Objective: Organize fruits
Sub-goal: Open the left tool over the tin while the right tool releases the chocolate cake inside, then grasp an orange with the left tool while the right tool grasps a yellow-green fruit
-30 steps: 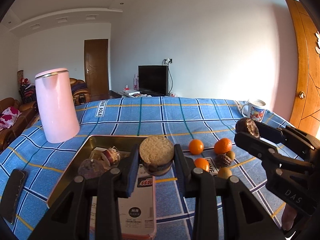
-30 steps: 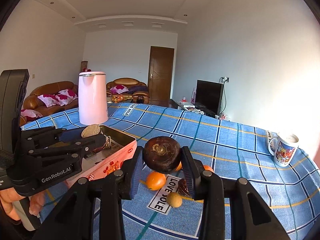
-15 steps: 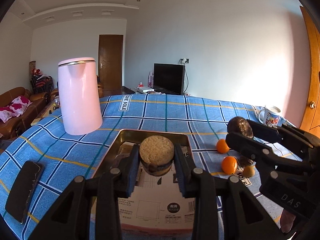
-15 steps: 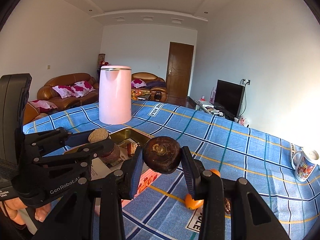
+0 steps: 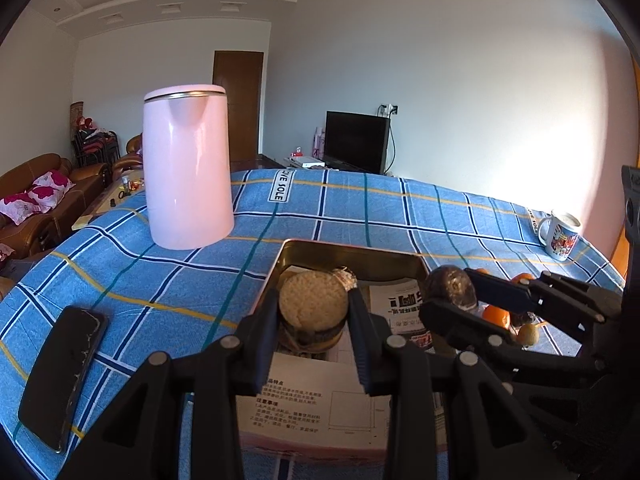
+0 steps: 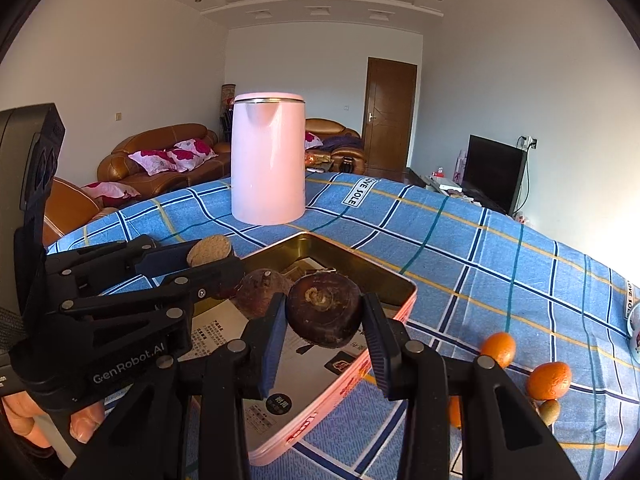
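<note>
Fruits (image 6: 325,309) clamped in both grippers — above the tin (image 6: 352,258).

I see bright daylight, glare washing out the right wall (image 5: 560,128); sharp focus, strong fisheye bending, black vignetted corners.

The left wrist view is taken from just behind the left gripper (image 5: 313,322), aimed forward and slightly downward over the open tin (image 5: 352,254) towards the pink kettle (image 5: 186,168), the television (image 5: 356,142) and the far wall, with the right gripper (image 5: 452,296) seen entering from the right edge. The right wrist view is taken equally close behind the right gripper (image 6: 324,316), angled more towards the sofa (image 6: 160,156) and door (image 6: 390,116), with the left gripper (image 6: 212,258) seen at the left. The tin (image 6: 360,264), the kettle (image 6: 268,160), the blue checked tablecloth (image 6: 480,248) and the oranges (image 6: 548,380) are shared by both views.
</note>
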The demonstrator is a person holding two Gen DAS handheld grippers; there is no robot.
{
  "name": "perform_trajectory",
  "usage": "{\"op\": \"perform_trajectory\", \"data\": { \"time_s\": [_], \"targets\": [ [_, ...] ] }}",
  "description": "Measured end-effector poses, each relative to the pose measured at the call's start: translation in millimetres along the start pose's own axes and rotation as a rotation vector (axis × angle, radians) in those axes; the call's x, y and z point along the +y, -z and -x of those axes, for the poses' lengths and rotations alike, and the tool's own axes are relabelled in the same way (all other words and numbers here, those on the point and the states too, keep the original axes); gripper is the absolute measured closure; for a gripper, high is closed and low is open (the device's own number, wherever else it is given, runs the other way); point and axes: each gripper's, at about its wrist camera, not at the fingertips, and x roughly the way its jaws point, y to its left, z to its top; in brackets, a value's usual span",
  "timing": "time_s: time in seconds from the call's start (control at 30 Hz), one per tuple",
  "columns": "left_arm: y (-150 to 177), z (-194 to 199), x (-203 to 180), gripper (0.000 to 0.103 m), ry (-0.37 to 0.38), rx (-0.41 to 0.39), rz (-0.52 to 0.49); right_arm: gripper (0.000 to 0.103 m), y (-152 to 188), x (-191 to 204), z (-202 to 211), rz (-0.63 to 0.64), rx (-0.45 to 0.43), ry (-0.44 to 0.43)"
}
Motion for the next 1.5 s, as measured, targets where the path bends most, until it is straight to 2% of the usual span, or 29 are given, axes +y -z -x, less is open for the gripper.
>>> {"op": "perform_trajectory", "data": {
  "time_s": [0.3,0.6,0.63,0.77,0.83,0.93,1.17,1.27,1.37,1.5],
  "targets": [
    [3.7,-16.2,9.0,0.068,-0.013,0.076,-0.001,0.063,5.2,6.6,-30.0,-0.010,0.117,-0.063],
    [4.4,-22.3,4.6,0.067,-0.033,0.104,-0.023,0.063,11.5,7.8,-44.3,-0.003,0.203,-0.103],
    [4.3,-22.5,4.1,0.065,-0.038,0.105,-0.023,0.063,11.8,9.2,-44.6,0.003,0.203,-0.104],
    [1.2,-13.6,3.1,0.035,-0.043,0.067,-0.008,0.047,12.5,9.6,-37.6,-0.002,0.186,-0.119],
    [-1.4,-8.1,0.8,0.031,-0.030,0.049,-0.003,0.040,12.3,5.2,-29.1,-0.011,0.164,-0.103],
    [-3.9,-1.2,-7.5,0.031,-0.011,0.032,-0.014,0.039,17.5,-10.4,-7.5,-0.022,0.132,-0.065],
    [-2.7,2.3,-44.1,0.029,0.047,0.024,-0.070,0.039,47.6,-91.5,41.8,-0.177,0.157,0.174],
    [-0.3,-0.5,-61.7,0.028,0.067,0.030,-0.105,0.039,60.5,-117.2,48.1,-0.238,0.187,0.232],
    [1.4,-5.0,-76.0,0.028,0.080,0.042,-0.133,0.040,69.5,-129.3,49.3,-0.272,0.209,0.237],
    [1.5,-6.4,-89.3,0.028,0.094,0.046,-0.163,0.053,70.9,-131.0,42.9,-0.291,0.247,0.192]
  ]
}}
